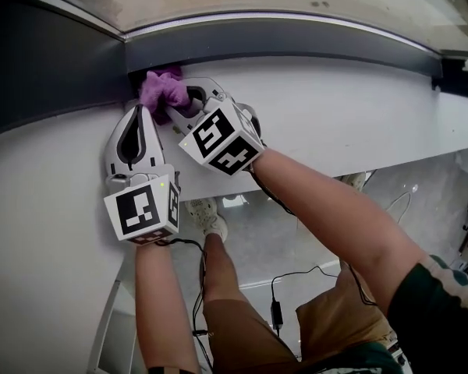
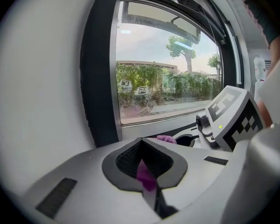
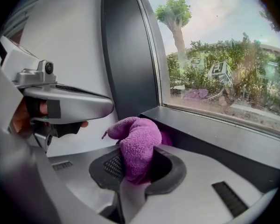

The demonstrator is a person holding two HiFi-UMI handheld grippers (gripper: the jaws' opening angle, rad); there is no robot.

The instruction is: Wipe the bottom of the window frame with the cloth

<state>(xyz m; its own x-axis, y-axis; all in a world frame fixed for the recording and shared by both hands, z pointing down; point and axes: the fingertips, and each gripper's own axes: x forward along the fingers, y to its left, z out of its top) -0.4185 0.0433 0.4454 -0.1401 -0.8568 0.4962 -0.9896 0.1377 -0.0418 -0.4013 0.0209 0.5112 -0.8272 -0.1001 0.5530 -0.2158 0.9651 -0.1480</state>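
While both grippers crowd the frame's left corner, wiping looks barely begun. Left gripper [image 1: 144,109]: jaws drawn together, a thin sliver of purple cloth [image 1: 162,90] nipped between them. Cloth bunched at 11 o'clock in the head view, pressed against the dark bottom window frame [image 1: 296,41]. Right gripper [image 1: 193,96]: jaws clamped round the cloth's main wad. Frame's long run toward 2 o'clock probably left to do; no dirt visible either way. No containers in view.

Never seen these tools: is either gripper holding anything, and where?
Right gripper pinches the purple cloth by a bunched fold. Left gripper is shut; a purple sliver shows inside, unclear.
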